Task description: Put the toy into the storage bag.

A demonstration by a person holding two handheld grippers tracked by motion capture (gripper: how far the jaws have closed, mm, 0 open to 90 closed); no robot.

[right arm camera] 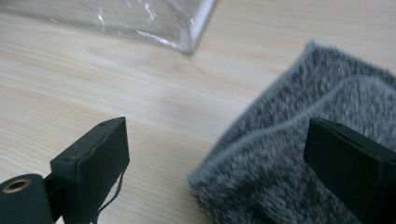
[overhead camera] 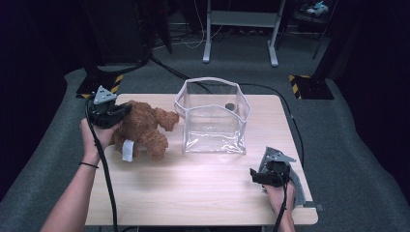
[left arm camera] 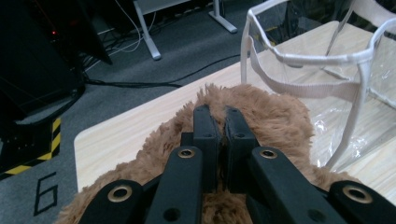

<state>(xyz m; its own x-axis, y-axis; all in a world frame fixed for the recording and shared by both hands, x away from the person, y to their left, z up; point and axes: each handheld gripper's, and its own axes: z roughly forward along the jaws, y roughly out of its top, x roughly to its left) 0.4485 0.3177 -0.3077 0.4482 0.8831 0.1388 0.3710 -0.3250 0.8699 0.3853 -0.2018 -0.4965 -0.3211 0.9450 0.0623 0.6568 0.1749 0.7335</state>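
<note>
The left gripper (left arm camera: 217,116) is pinching the brown teddy bear's (overhead camera: 142,126) fur between nearly closed fingers (left arm camera: 204,135), holding it near the table's (overhead camera: 203,193) left edge, beside the clear bag (overhead camera: 212,116). The right gripper (right arm camera: 215,154) is hovering wide open over the grey cloth (right arm camera: 299,158) near the right front corner.

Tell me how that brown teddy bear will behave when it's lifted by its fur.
The teddy bear will probably sag, since the left gripper pinches only a tuft of shaggy fur, leaving the limbs unsupported. It looks soft and light for its size, so it shouldn't strain the grip. The fur might slip somewhat, and the limbs could snag the clear bag beside it.
</note>
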